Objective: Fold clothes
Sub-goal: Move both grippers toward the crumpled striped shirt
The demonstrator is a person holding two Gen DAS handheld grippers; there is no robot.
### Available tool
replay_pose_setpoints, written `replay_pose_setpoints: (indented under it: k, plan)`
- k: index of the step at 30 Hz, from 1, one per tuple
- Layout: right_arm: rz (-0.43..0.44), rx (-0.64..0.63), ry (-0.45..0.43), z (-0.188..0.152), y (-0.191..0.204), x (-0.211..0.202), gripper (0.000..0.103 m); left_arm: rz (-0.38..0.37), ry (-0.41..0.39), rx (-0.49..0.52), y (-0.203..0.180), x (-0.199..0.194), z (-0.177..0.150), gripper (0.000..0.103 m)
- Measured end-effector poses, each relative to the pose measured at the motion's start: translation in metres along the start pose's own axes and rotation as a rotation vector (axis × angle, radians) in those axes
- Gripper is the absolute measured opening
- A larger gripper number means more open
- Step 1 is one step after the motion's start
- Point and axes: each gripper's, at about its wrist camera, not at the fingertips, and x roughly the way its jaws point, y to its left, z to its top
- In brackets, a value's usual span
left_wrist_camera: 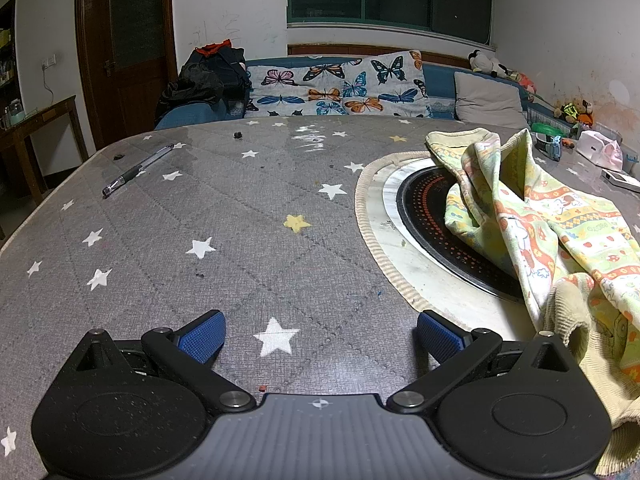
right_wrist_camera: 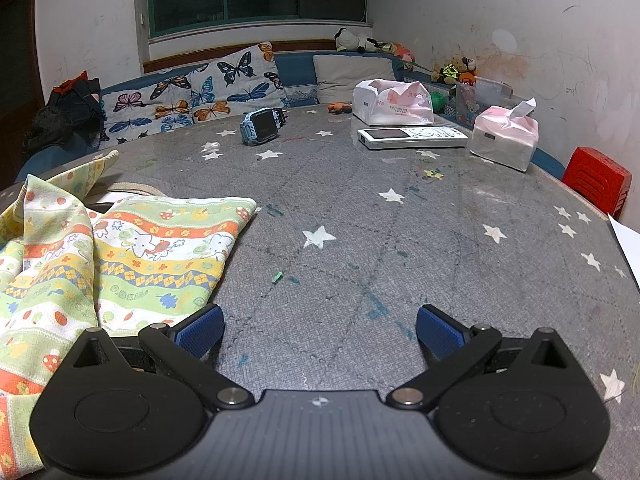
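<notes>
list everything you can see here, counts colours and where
garment: 1, green-orange print, crumpled between the grippers
table: 1, grey with stars
hotplate: 1, black, table centre, partly under garment
pen: 1, black, far left
watch: 1, blue, far side
remote: 1, white, far right
tissue packs: 2, pink-white, far right
stool: 1, red, right of table
cushions: 2, butterfly print, sofa
left gripper: open, empty
right gripper: open, empty

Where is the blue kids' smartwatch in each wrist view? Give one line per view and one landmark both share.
Left wrist: blue smartwatch sits far right on the table, just behind the patterned garment.
Right wrist: smartwatch stands upper centre-left, near the table's far edge.
Shared landmark: the butterfly-print cushions behind the table.
</notes>
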Motion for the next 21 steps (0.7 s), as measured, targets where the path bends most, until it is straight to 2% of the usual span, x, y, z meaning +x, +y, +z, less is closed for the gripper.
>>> replay_pose_setpoints:
  k: [13, 21]
  plan:
    - [0.001, 0.003, 0.003, 0.000, -0.001, 0.000, 0.103, 0.030, 0.023, -0.015, -0.005, -0.002, 0.002, 0.103]
    - [0.001, 0.004, 0.005, 0.001, -0.001, 0.000, 0.103, 0.037, -0.016, -0.009, -0.007, -0.028, 0.008, 0.103]
